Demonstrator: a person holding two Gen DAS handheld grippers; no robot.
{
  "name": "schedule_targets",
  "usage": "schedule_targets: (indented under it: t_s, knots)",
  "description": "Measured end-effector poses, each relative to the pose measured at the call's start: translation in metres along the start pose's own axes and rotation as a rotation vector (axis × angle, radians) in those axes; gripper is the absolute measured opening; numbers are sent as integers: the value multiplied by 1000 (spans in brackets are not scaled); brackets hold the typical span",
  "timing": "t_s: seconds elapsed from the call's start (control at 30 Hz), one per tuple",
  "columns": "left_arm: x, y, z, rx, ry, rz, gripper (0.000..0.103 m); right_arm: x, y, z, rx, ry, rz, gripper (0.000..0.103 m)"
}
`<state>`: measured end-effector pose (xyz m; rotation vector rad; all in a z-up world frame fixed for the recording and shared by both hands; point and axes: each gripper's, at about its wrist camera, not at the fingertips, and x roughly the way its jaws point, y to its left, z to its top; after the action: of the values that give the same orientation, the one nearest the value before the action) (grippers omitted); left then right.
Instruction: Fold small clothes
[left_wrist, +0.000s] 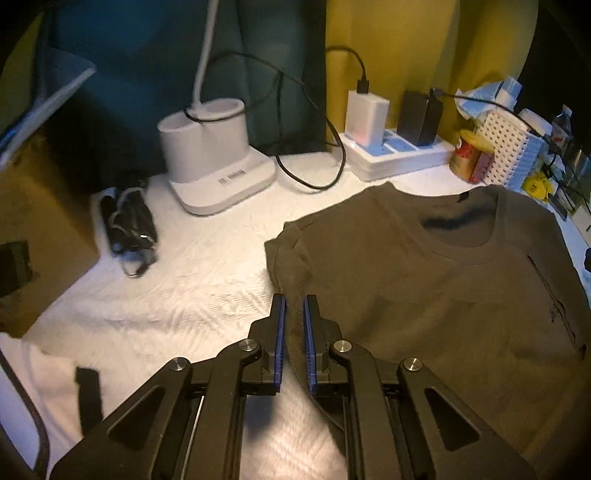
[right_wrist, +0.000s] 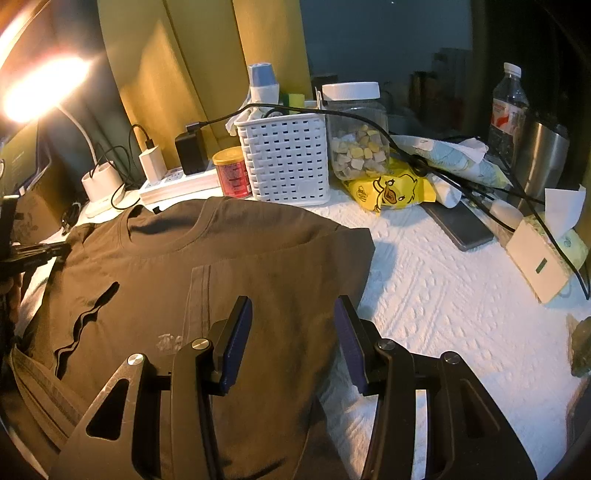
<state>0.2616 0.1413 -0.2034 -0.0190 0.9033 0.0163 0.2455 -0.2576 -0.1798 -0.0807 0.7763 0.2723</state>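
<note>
A brown T-shirt (left_wrist: 443, 295) lies on the white textured cloth (left_wrist: 166, 295), collar toward the back, both sides folded inward. My left gripper (left_wrist: 294, 301) sits at the shirt's left folded edge, its blue pads close together with the edge fabric between them. In the right wrist view the T-shirt (right_wrist: 229, 266) fills the left half, with a folded panel on its right side. My right gripper (right_wrist: 293, 304) is open, hovering over the shirt's right edge, nothing between its pads. The left gripper shows at the far left of the right wrist view (right_wrist: 37, 251).
At the back stand a white lamp base (left_wrist: 218, 162), a power strip with chargers (left_wrist: 399, 147), a red can (right_wrist: 232, 173), a white basket (right_wrist: 288, 158), a jar (right_wrist: 356, 133), a yellow duck pack (right_wrist: 395, 188), a phone (right_wrist: 461, 225), a tissue box (right_wrist: 543, 258), a bottle (right_wrist: 508, 107). Bundled cables (left_wrist: 129, 225) lie left.
</note>
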Motion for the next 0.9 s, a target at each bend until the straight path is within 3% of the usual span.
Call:
schedule_targets:
  t_s: [0.07,0.23,0.53,0.63,0.8,0.83,0.87,0.9]
  knots:
    - [5,2,-1,0,-14,22,3,2,-1,0,2,3,-1,49]
    - [2,25,-6,-23,-33,136,3,10,-11,1,17,20,-15,49]
    - [-10,34,-16,-94,-25,74,6,49,-42,26,38,81,-21,49]
    - [-6,35,-15,-112,-10,46,6,73,-57,32,67,141,23,50]
    - [5,30,-12,-91,12,49,6,87,-59,41,49,122,97,53]
    - [6,30,-11,-93,7,48,6,89,-57,42,40,110,106,51]
    - [6,30,-10,-93,2,43,6,92,-55,44,33,113,114,19]
    - [7,30,-9,-87,-5,41,6,94,-53,45,27,123,130,7]
